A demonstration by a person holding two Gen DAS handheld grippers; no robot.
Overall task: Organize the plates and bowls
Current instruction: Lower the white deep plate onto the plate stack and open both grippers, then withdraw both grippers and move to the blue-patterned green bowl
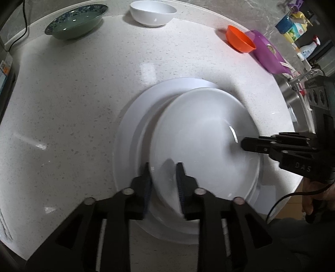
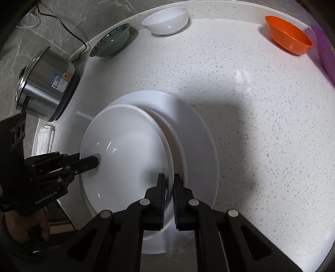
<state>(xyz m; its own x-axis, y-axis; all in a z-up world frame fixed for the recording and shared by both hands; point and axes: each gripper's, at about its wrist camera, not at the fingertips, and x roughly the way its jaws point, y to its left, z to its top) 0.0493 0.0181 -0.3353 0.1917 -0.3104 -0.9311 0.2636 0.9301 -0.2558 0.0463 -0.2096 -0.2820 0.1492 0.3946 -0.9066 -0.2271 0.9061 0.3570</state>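
Right gripper (image 2: 169,177) clamped on rim of white deep plate (image 2: 125,150), tilted over large white plate (image 2: 199,146) mid-countertop (image 2: 261,125). Left gripper (image 1: 162,167) straddles opposite rim, jaws parted, not pinching.

Counter (image 2: 261,125): speckled stone look, polished, glare patches. White plates (image 2: 129,159): glossy, smooth, look ceramic. White bowl (image 1: 152,13): same gloss. Green dish (image 1: 75,21): glazed, patterned rim. Orange bowl (image 2: 289,34): plastic look, satin. Purple tray (image 1: 268,52): plastic, slight sheen. Cooker (image 2: 46,83): brushed metal, paper labels. My fingers (image 2: 161,200): matt black plastic, ribbed pads.
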